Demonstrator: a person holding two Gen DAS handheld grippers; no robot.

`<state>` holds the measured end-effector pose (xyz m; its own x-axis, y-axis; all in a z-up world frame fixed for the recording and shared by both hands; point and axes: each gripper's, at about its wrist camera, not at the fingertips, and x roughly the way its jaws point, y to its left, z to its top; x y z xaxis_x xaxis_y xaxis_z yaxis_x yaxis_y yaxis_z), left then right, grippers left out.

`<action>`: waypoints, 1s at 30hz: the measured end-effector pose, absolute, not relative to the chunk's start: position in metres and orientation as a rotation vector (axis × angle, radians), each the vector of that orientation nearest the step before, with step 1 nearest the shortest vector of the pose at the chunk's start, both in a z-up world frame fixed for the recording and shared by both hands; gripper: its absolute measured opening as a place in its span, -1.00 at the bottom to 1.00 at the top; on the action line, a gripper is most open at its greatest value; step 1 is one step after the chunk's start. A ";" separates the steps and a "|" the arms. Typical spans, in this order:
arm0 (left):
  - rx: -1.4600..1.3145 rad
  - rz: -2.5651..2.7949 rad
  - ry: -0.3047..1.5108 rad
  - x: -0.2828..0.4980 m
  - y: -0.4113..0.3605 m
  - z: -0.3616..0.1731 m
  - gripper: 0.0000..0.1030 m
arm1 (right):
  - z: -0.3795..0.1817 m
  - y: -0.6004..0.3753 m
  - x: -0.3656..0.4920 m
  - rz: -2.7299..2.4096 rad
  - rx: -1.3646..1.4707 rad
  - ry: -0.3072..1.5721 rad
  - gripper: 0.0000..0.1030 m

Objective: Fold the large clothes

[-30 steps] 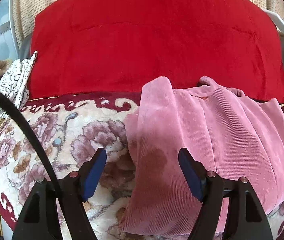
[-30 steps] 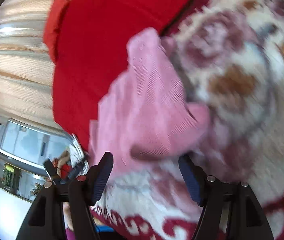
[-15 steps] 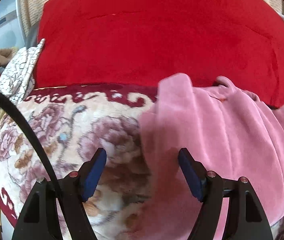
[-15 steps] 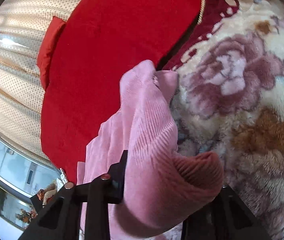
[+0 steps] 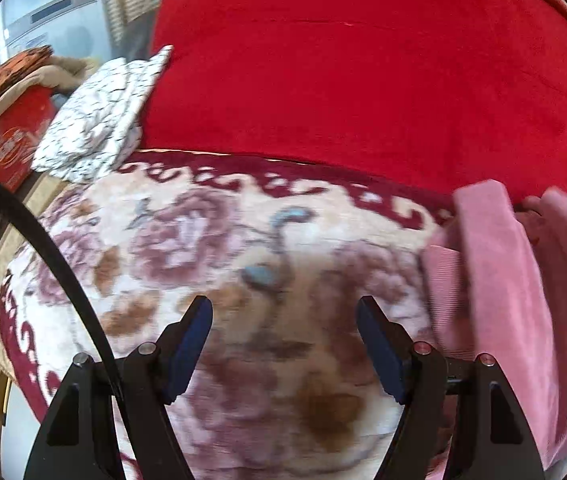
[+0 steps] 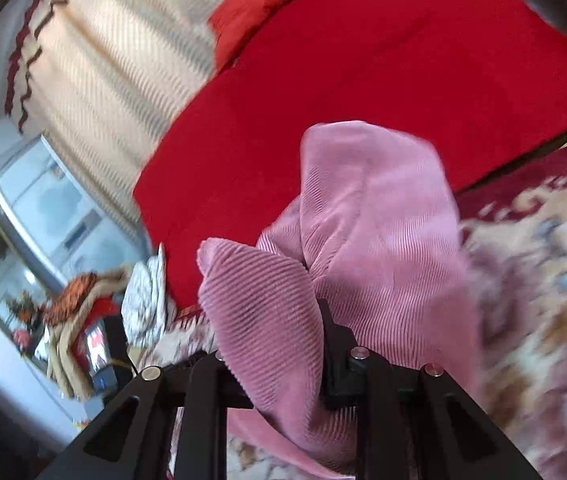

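A pink corduroy garment (image 5: 495,280) lies at the right edge of the left wrist view, on a floral blanket (image 5: 211,240). My left gripper (image 5: 283,308) stands open over bare blanket to the left of the garment, with nothing between its blue pads. In the right wrist view a bunched fold of the pink garment (image 6: 363,208) rises from my right gripper (image 6: 275,320). Its jaws are closing and pinch that fold, which hides the pads. The cloth hangs lifted above the blanket (image 6: 543,280).
A big red cushion (image 5: 363,80) backs the blanket. A white cloth with black crackle print (image 5: 99,120) and a red box (image 5: 11,140) sit at the left. A black cable (image 5: 55,260) crosses the left side. A cream curtain (image 6: 103,60) hangs behind.
The left gripper slid left off the pink garment onto bare blanket. The right gripper went from open around a pink fold to pinching it, then rose with the cloth and rolled.
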<state>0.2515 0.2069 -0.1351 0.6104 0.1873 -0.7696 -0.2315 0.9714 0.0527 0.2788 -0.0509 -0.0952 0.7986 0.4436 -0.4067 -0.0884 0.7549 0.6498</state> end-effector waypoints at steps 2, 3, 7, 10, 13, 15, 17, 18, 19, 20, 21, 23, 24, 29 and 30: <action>-0.056 0.258 0.878 0.246 0.218 -0.134 0.46 | -0.107 -0.027 0.288 0.326 0.631 0.611 -0.53; -0.054 0.261 0.874 0.242 0.223 -0.133 0.46 | -0.110 -0.019 0.291 0.329 0.618 0.616 -0.53; -0.028 0.272 0.854 0.226 0.234 -0.126 0.46 | -0.110 0.012 0.303 0.362 0.557 0.626 -0.53; -0.009 0.255 0.831 0.207 0.239 -0.118 0.46 | -0.110 0.028 0.300 0.394 0.510 0.635 -0.53; -0.036 0.243 0.818 0.194 0.245 -0.113 0.46 | -0.108 0.041 0.301 0.429 0.489 0.641 -0.53; -0.062 0.240 0.810 0.193 0.248 -0.111 0.46 | -0.111 0.051 0.309 0.462 0.455 0.684 -0.52; -0.083 0.242 0.796 0.193 0.247 -0.109 0.46 | -0.113 0.056 0.311 0.479 0.421 0.733 -0.41; -0.089 0.246 0.796 0.193 0.246 -0.108 0.46 | -0.113 0.056 0.312 0.490 0.415 0.747 -0.31; -0.093 0.248 0.797 0.194 0.244 -0.107 0.46 | -0.113 0.052 0.311 0.517 0.431 0.754 -0.24; -0.097 0.241 0.790 0.195 0.241 -0.105 0.46 | -0.110 0.045 0.312 0.560 0.475 0.757 0.03; -0.096 0.237 0.785 0.194 0.238 -0.105 0.46 | -0.107 0.033 0.311 0.645 0.552 0.748 0.47; -0.074 0.228 0.782 0.197 0.228 -0.104 0.46 | -0.101 0.016 0.308 0.783 0.664 0.713 0.77; -0.061 0.225 0.786 0.198 0.223 -0.104 0.46 | -0.098 0.010 0.307 0.831 0.698 0.706 0.78; -0.014 0.204 0.772 0.198 0.203 -0.103 0.45 | -0.089 -0.049 0.285 0.704 0.701 0.603 0.58; -0.005 0.200 0.768 0.198 0.200 -0.102 0.46 | -0.091 -0.060 0.281 0.655 0.689 0.589 0.36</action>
